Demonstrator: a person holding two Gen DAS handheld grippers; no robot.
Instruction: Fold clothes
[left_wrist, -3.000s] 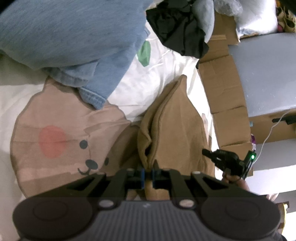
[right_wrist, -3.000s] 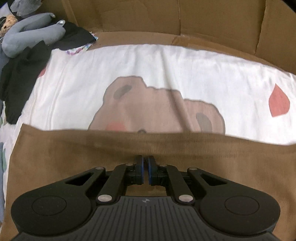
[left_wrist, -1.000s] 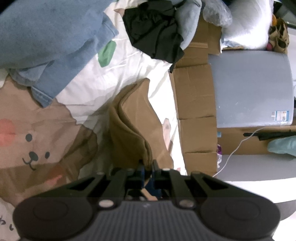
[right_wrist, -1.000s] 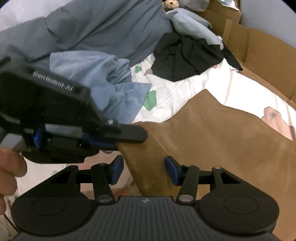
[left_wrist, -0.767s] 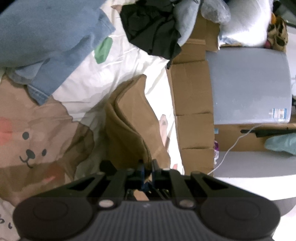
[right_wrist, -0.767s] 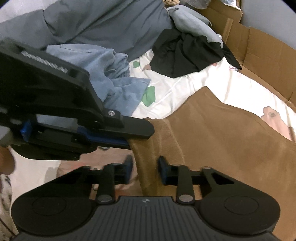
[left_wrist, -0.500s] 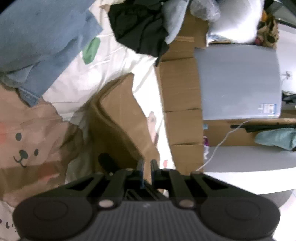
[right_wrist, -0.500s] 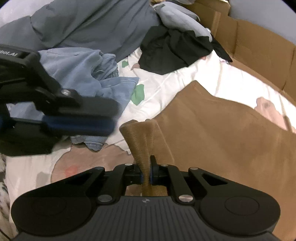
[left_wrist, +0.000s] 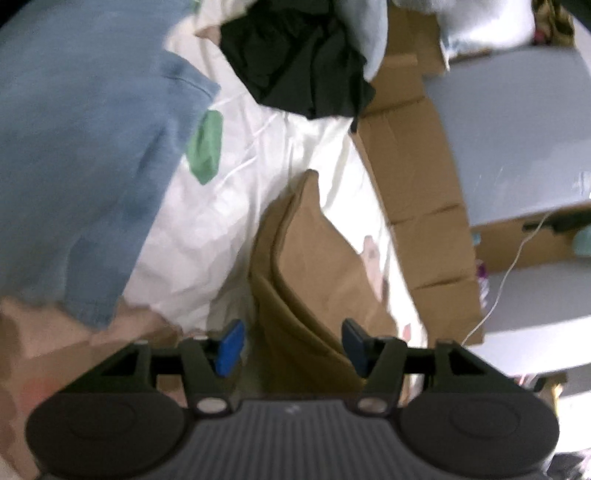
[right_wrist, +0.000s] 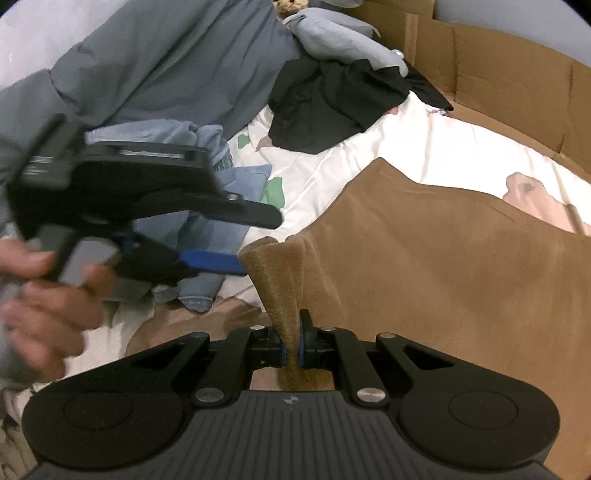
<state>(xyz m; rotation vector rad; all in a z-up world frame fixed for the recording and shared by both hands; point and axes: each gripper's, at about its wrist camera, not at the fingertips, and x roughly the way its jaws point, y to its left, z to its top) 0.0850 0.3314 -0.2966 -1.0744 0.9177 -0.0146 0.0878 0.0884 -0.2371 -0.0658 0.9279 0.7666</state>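
A brown fleecy garment (right_wrist: 443, 277) lies spread on the white bear-print sheet (right_wrist: 424, 147), with one corner pulled up into a bunch. My right gripper (right_wrist: 291, 350) is shut on that bunched corner. In the right wrist view my left gripper (right_wrist: 255, 243), held by a hand (right_wrist: 48, 288), hangs just left of the raised corner with its jaws opening and apart from the cloth. In the left wrist view the left gripper (left_wrist: 291, 347) has its blue pads (left_wrist: 231, 347) spread wide. The brown garment (left_wrist: 306, 277) sits beyond and between them, and neither pad presses on it.
A light blue denim garment (left_wrist: 92, 166) lies at the left, and a black garment (left_wrist: 295, 62) is heaped at the back. Cardboard walls (left_wrist: 406, 166) edge the bed on the right, with a grey cabinet (left_wrist: 517, 129) behind. A dark grey blanket (right_wrist: 166, 62) covers the far left.
The right gripper has closed on the brown garment's raised corner. The left gripper, shut on that corner before, has let go, opened and drawn back from it.
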